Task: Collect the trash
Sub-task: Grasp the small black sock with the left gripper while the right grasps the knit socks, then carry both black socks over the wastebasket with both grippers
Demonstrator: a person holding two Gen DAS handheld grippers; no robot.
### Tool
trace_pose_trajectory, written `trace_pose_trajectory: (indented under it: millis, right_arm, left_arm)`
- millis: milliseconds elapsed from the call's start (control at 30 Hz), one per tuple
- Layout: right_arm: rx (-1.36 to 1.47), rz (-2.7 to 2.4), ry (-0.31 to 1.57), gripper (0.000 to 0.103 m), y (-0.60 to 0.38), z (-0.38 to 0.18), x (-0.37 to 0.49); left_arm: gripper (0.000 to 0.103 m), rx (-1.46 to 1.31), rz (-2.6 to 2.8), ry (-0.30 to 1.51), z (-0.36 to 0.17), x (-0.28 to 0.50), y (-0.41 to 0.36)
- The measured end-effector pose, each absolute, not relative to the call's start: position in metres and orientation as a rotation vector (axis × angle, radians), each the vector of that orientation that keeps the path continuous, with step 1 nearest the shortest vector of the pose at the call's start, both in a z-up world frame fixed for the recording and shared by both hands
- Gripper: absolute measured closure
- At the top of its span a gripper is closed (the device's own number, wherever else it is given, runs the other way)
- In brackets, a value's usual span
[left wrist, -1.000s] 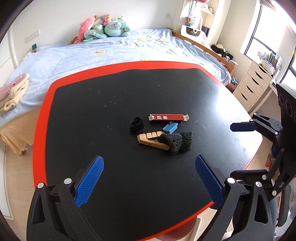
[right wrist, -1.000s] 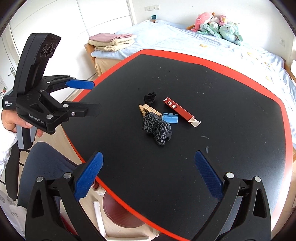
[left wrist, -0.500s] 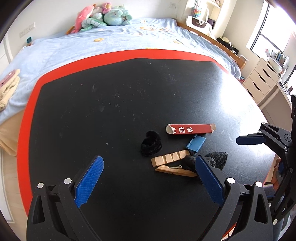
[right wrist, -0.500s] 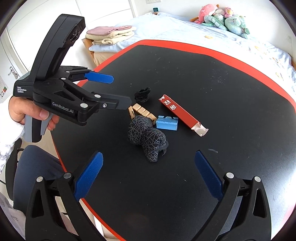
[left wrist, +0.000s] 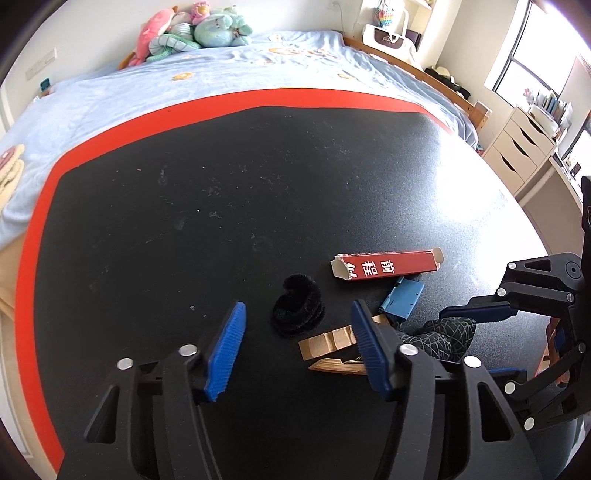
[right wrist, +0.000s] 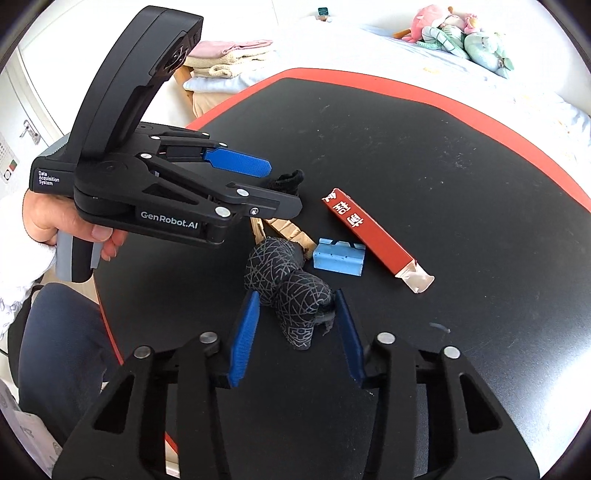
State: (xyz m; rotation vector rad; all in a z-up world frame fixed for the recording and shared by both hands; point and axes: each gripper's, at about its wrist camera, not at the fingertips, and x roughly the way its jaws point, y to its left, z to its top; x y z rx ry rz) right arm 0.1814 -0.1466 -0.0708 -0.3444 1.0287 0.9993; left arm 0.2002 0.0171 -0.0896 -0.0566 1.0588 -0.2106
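Observation:
A small pile of trash lies on the black table [left wrist: 147, 221]. My left gripper [left wrist: 297, 308] hangs over a black fuzzy ring [left wrist: 297, 314]; its jaws are closing, with the ring between the pads and a gap on each side. My right gripper [right wrist: 297, 295] straddles a black wad with a grey web pattern [right wrist: 291, 288]. Its jaws are closing too, the pads close beside the wad without squeezing it. Beside these lie a red carton [left wrist: 386, 266], a blue plastic piece [left wrist: 402, 297] and wooden clothespins [left wrist: 332, 341]. The right wrist view shows the left gripper [right wrist: 284, 188] above the ring [right wrist: 286, 181].
The table has a red rim [left wrist: 37, 258]. A bed with a light blue cover [left wrist: 184, 85] and plush toys [left wrist: 192, 33] stands behind it, white drawers [left wrist: 517, 147] at the right. A person's hand [right wrist: 55, 218] holds the left gripper, and their leg [right wrist: 62, 339] is at the table's edge.
Both grippers came down and forward onto the pile. Their jaws narrowed from wide apart, so the left now straddles the fuzzy ring and the right the patterned wad.

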Motion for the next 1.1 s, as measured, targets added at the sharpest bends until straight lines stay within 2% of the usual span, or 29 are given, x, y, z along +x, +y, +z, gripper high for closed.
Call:
trace_pose_trajectory:
  millis: [67, 100, 133, 400, 667, 1100]
  right_arm:
    - [-0.341, 1.000, 1.028, 0.070, -0.148, -0.071, 0.182]
    - [-0.340, 0.999, 1.028, 0.071, -0.149, -0.071, 0.182]
    - [-0.339, 0.998, 1.027, 0.071, -0.149, -0.071, 0.182]
    - [-0.324, 1.004, 1.018, 0.078, -0.154, -0.068, 0.183]
    - [-0.302, 0.991, 0.987, 0.078, -0.168, -0.050, 0.166]
    - [-0.259, 0.966, 0.918, 0.078, -0.201, -0.005, 0.129]
  left_arm:
    - [0.065, -0.050, -0.215, 1.061, -0.091, 0.201, 0.015]
    - [0.075, -0.041, -0.213, 1.061, -0.091, 0.201, 0.014]
    - [0.080, -0.036, -0.211, 1.063, -0.091, 0.201, 0.014]
    - [0.082, -0.028, -0.200, 1.055, -0.085, 0.197, 0.013]
    - [0.082, -0.025, -0.188, 1.021, -0.061, 0.176, 0.011]
    - [0.082, -0.027, -0.195, 0.962, -0.015, 0.097, -0.005]
